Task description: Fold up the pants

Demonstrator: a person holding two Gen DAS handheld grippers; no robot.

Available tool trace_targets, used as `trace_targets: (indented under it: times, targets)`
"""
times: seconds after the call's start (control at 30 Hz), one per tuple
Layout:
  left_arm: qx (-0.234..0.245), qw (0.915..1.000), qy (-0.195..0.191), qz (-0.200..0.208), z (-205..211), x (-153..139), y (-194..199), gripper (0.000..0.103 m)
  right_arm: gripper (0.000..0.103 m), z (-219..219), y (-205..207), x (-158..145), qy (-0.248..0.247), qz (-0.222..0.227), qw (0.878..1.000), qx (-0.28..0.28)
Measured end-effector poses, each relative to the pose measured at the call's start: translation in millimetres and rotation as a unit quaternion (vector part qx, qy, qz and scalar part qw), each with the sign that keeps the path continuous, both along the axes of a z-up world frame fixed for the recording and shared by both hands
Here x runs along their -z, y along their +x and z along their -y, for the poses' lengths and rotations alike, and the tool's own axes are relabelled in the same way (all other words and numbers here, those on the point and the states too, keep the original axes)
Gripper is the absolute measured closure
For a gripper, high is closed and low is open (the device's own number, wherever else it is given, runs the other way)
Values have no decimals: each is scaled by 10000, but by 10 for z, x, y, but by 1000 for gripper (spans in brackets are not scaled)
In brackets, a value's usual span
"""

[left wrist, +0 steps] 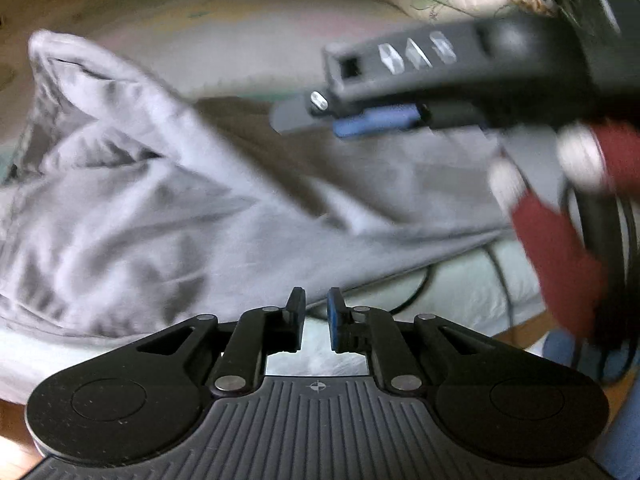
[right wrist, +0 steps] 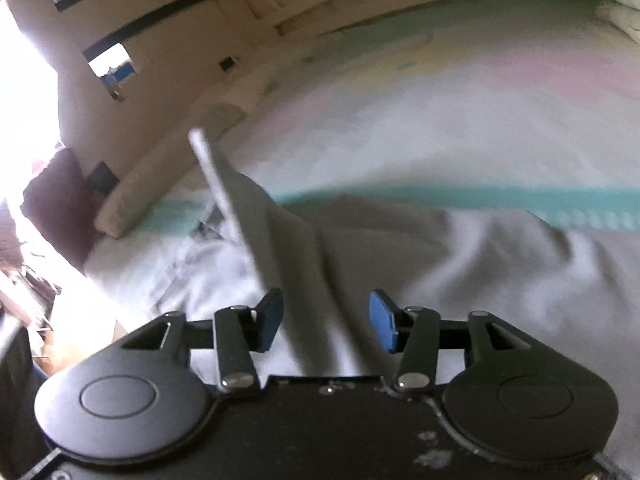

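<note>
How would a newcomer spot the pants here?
Start at the bed with its pastel-striped sheet. The pants are the rumpled pale grey garment heaped on its near part. Nothing else there is plain grey cloth; the sheet beneath is banded teal, pink and yellow.

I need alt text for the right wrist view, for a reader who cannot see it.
Grey pants lie crumpled on a pastel striped bed sheet, one fold of cloth rising between the open fingers of the right tool without being pinched. A wooden bed frame curves behind.

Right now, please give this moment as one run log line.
pants: grey, crumpled on bed, unfolded | left tool: slightly apart, empty | right tool: open, above pants, nothing pinched
</note>
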State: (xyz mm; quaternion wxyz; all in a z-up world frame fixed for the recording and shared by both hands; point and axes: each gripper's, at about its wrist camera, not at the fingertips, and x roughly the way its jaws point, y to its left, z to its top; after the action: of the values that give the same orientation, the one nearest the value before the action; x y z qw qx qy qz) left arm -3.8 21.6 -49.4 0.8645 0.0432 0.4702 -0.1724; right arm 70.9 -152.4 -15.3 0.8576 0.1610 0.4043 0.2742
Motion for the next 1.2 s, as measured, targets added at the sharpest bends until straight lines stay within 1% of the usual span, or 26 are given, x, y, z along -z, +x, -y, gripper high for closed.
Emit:
trace_targets:
  times: [0.07,0.1,0.17,0.2,0.27,0.33,0.4,0.43,0.5,0.6,0.7,0.77,0.83,0.87,0.9,0.93,0.97,1.0,1.07,1.13,1.17,1.2]
  targets:
    - [-43,9996,213,167,-123,-50,5,91,45,-136,59,-57,42,88,9999,-90]
    - [-116,9994,264,180,-194,-73,41,91,42,-219,103,-87,43,135,9998,-146]
    - [-391,9988,259,128,-411,-138,171,91,41,-401,193,-129,0,225,9994,-257]
    - [-572,9981,215,97,-564,-190,272,91,41,-518,260,-146,-60,283,9991,-306]
    - [-786,9967,178,105,-807,-286,473,91,38,-715,361,-179,-221,412,9980,-419]
    - [-1000,9944,274,183,-996,-348,698,91,37,-821,476,-202,-304,483,9971,-497]
    - [-1291,9904,433,236,-1231,-379,940,91,36,-973,598,-232,-357,495,9966,-550]
    - [-1456,9881,448,231,-1353,-377,1074,91,36,-1040,653,-245,-397,514,9962,-583]
    - [-1682,9848,403,131,-1545,-336,1293,91,36,-1110,727,-239,-515,582,9947,-674]
    - [-1954,9802,318,-92,-1777,-183,1539,91,36,-1252,838,-233,-747,675,9917,-798]
    - [-2236,9741,133,-312,-1960,-26,1690,91,36,-1345,917,-218,-836,707,9901,-880]
    - [-2305,9722,40,-419,-2058,73,1765,91,36,-1411,967,-190,-831,705,9902,-876]
    - [-2309,9718,254,-400,-2084,156,1820,91,40,-1439,978,-150,-770,724,9906,-863]
    - [-2304,9717,338,-408,-2099,195,1845,91,46,-1483,990,-127,-768,731,9906,-865]
    - [-2334,9708,329,-452,-2140,222,1855,91,66,-1524,994,-105,-796,758,9901,-868]
    - [-2419,9685,230,-537,-2201,245,1860,91,81,-1540,989,-93,-794,790,9896,-905]
    - [-2497,9665,90,-587,-2267,246,1852,91,93,-1552,979,-86,-782,815,9894,-916]
    - [-2549,9650,3,-610,-2313,249,1854,91,94,-1546,953,-113,-716,883,9897,-875]
    - [-2587,9638,-77,-648,-2394,238,1855,91,94,-1505,830,-256,-504,1192,9877,-881]
    - [-2684,9609,-57,-674,-2509,201,1835,91,94,-1495,657,-430,-377,1486,9817,-1128]
    - [-2795,9576,-20,-694,-2567,153,1808,91,94,-1507,554,-495,-361,1599,9778,-1308]
    - [-2970,9522,22,-709,-2663,105,1768,91,94,-1529,432,-535,-359,1692,9736,-1493]
